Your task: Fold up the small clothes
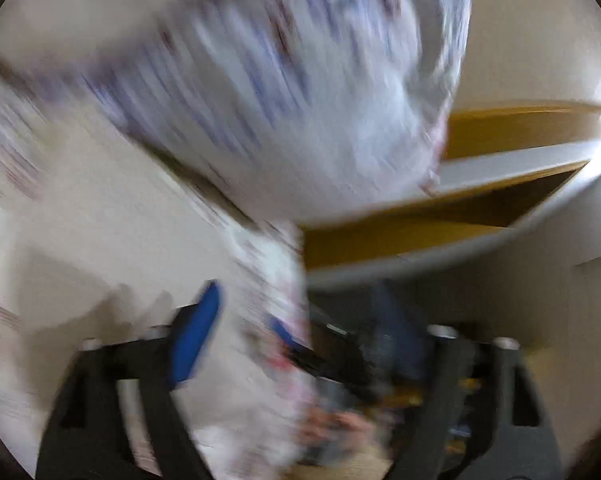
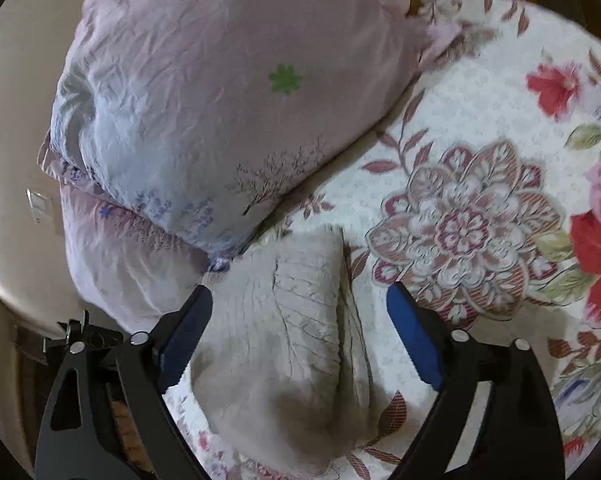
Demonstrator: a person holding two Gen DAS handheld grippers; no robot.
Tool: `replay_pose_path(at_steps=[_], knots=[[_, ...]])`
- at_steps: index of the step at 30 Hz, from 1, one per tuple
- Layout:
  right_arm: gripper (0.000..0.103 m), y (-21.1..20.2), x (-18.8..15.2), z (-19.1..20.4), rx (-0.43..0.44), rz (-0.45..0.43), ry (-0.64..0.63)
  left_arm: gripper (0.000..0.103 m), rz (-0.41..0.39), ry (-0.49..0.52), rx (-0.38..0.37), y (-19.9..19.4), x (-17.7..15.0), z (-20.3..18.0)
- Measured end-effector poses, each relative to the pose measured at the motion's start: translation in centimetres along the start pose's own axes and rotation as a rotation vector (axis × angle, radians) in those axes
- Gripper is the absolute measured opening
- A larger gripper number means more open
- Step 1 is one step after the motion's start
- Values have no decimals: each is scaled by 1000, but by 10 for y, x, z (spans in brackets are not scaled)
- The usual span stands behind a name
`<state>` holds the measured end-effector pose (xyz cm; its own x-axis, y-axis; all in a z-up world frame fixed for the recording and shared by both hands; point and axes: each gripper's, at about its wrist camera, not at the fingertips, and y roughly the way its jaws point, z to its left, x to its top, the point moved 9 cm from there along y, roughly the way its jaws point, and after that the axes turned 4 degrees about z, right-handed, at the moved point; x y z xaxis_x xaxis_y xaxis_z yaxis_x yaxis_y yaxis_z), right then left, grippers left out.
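In the left wrist view everything is blurred by motion. A white patterned garment [image 1: 268, 92] hangs in the air, and a strip of it runs down between the blue pads of my left gripper [image 1: 246, 320], which is shut on it. In the right wrist view a folded beige garment [image 2: 284, 320] lies on the floral bedspread [image 2: 480, 100]. My right gripper [image 2: 300, 320] is open and empty, just above it, with one pad on each side of the fold.
Two pale pink pillows [image 2: 220, 92] are stacked at the head of the bed, left of the beige garment. A beige wall [image 2: 8, 120] with a switch plate lies beyond them. In the left wrist view a white-edged wooden shelf or frame [image 1: 500, 168] stands to the right.
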<state>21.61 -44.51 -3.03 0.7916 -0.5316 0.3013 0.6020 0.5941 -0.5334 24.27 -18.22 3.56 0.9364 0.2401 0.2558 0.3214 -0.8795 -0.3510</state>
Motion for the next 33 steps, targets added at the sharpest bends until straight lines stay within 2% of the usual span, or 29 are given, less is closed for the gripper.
replay_pose_path(at_steps=[1, 2, 3, 6, 8, 9, 10, 11, 12, 13, 14, 15, 17, 19, 20, 22, 23, 24, 25, 26, 27, 28, 29, 30, 31, 32, 33], knots=[[93, 6, -2, -1, 8, 30, -1, 89, -36, 31, 88, -17, 7, 13], [93, 13, -5, -2, 11, 57, -2, 89, -53, 57, 210, -37, 13, 32], [93, 23, -8, -3, 5, 94, 2, 89, -51, 66, 291, -46, 14, 48], [93, 45, -17, -1, 9, 164, 2, 89, 15, 60, 395, -52, 6, 79], [92, 63, -22, 3, 16, 211, -15, 89, 88, 66, 414, -38, -10, 89], [84, 70, -25, 4, 12, 229, -20, 89, 122, 79, 434, -27, -16, 91], [75, 79, -27, 3, 1, 244, -27, 89, 153, 95, 461, -16, -20, 93], [53, 82, -26, 3, -10, 238, -42, 89, 184, 111, 488, -5, -26, 97], [37, 85, -26, 1, -37, 236, -56, 91, 193, 126, 497, 3, -30, 98], [34, 86, -27, 1, -16, 242, -47, 87, 165, 161, 503, 8, -28, 93], [30, 85, -28, 2, 11, 235, -28, 75, 175, 177, 493, 19, -29, 89], [28, 83, -28, 5, 17, 224, -27, 72, 159, 172, 503, 23, -27, 88], [27, 75, -32, 21, 34, 190, -54, 41, 154, 159, 459, 20, -25, 84], [26, 68, -36, 44, 108, 174, -60, 37, 164, 161, 367, -1, -24, 74], [26, 65, -41, 58, 131, 172, -87, 37, 166, 202, 335, -20, -25, 63], [26, 69, -58, 87, 168, 195, -155, 38, 146, 288, 357, -50, -26, 55], [26, 77, -68, 97, 174, 215, -187, 41, 135, 317, 393, -69, -23, 58], [28, 92, -78, 103, 140, 243, -230, 45, 128, 325, 449, -82, -20, 68], [29, 106, -85, 102, 90, 272, -256, 56, 122, 331, 527, -88, -13, 79], [29, 121, -92, 98, 36, 300, -275, 57, 110, 344, 664, -99, -8, 98], [32, 132, -96, 91, -24, 316, -280, 57, 102, 347, 763, -106, -5, 111], [34, 139, -99, 82, -68, 315, -243, 64, 92, 342, 812, -114, -4, 118], [40, 136, -98, 81, -40, 294, -198, 68, 51, 330, 782, -122, -7, 113], [55, 132, -96, 81, -17, 263, -171, 72, 14, 329, 774, -129, -9, 109], [61, 125, -92, 83, -12, 213, -174, 81, -19, 339, 778, -137, -11, 106], [62, 122, -89, 85, -11, 188, -184, 85, -55, 356, 795, -147, -16, 104], [52, 125, -89, 88, -12, 190, -189, 85, -75, 365, 808, -155, -24, 105]])
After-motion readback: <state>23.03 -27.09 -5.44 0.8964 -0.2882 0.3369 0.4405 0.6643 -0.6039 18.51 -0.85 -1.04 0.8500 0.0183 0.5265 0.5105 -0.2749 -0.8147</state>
